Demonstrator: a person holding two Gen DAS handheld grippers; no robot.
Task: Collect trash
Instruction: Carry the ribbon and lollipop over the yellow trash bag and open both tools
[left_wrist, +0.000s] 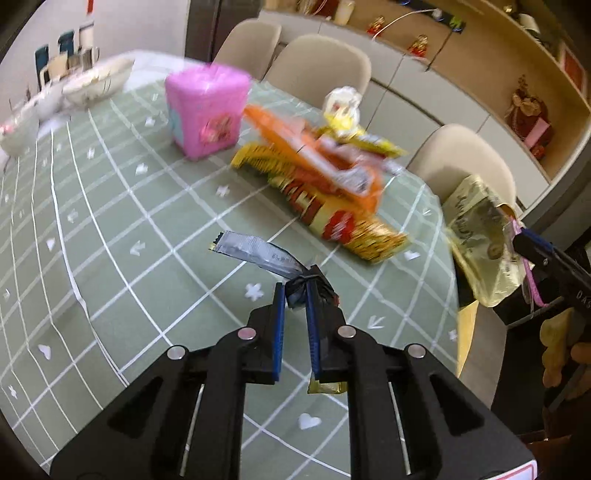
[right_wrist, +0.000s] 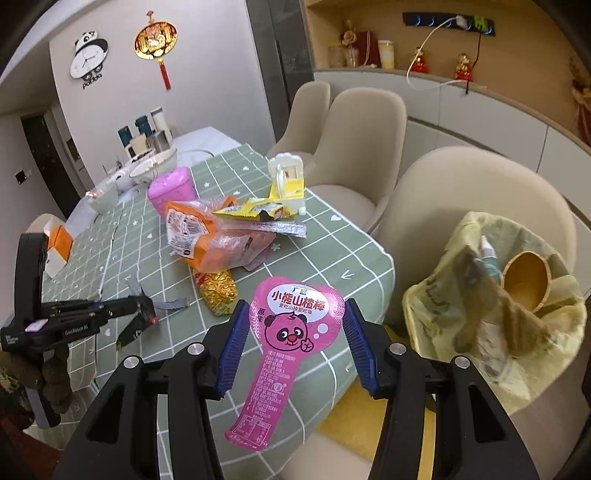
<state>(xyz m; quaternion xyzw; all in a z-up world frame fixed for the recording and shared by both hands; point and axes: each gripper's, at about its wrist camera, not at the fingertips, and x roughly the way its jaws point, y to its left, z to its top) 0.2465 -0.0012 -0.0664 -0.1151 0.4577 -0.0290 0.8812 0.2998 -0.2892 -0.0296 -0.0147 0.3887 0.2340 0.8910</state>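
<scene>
My left gripper (left_wrist: 295, 291) is shut on a grey and black wrapper (left_wrist: 258, 251), held just above the green checked tablecloth (left_wrist: 110, 221); it also shows in the right wrist view (right_wrist: 140, 314). My right gripper (right_wrist: 293, 314) holds a pink panda lollipop wrapper (right_wrist: 291, 332) between its blue pads, jaws wide, over the table's edge. A yellow trash bag (right_wrist: 498, 314) hangs open to the right, with a wooden bowl and other trash inside; it shows in the left wrist view (left_wrist: 476, 236). A pile of orange, yellow and gold wrappers (left_wrist: 325, 177) lies mid-table.
A pink box (left_wrist: 207, 110) stands behind the pile. A white and yellow toy (right_wrist: 288, 181) sits at the far edge. Bowls (left_wrist: 96, 81) and cups stand at the back left. Beige chairs (right_wrist: 461, 206) line the table's right side. An orange and white carton (right_wrist: 59, 247) is at left.
</scene>
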